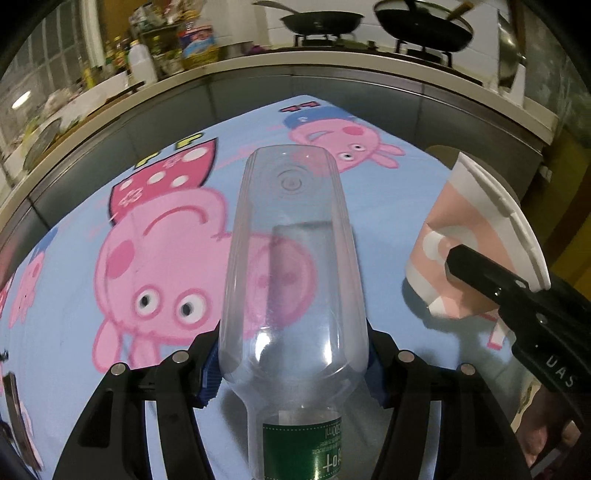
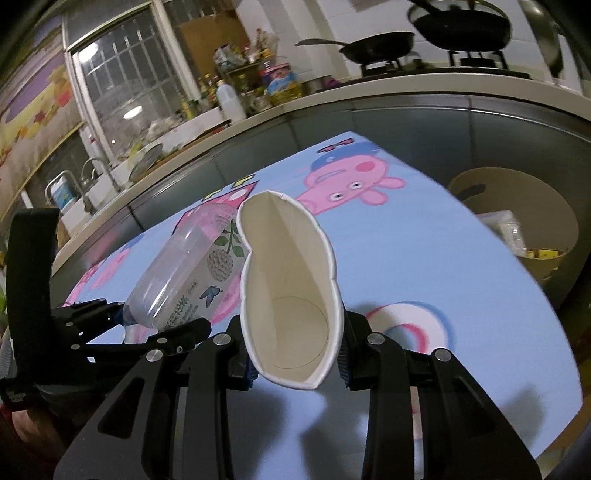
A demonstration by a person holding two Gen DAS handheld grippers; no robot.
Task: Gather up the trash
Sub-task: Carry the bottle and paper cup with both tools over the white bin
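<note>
left gripper jaws clamped on clear bottle, lifted over pig cloth. right gripper jaws squeezing paper cup flat. round bin sits past table's right edge. carry both there, hold tight, let go only over bin.

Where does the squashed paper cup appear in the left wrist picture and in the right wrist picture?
Left wrist view: the paper cup is at the right edge, seen from its pink and white outside, clamped in the right gripper.
Right wrist view: the paper cup is at the centre, its open mouth toward the camera, between the fingers.
Shared landmark: the black frying pan on the stove behind the table.
</note>
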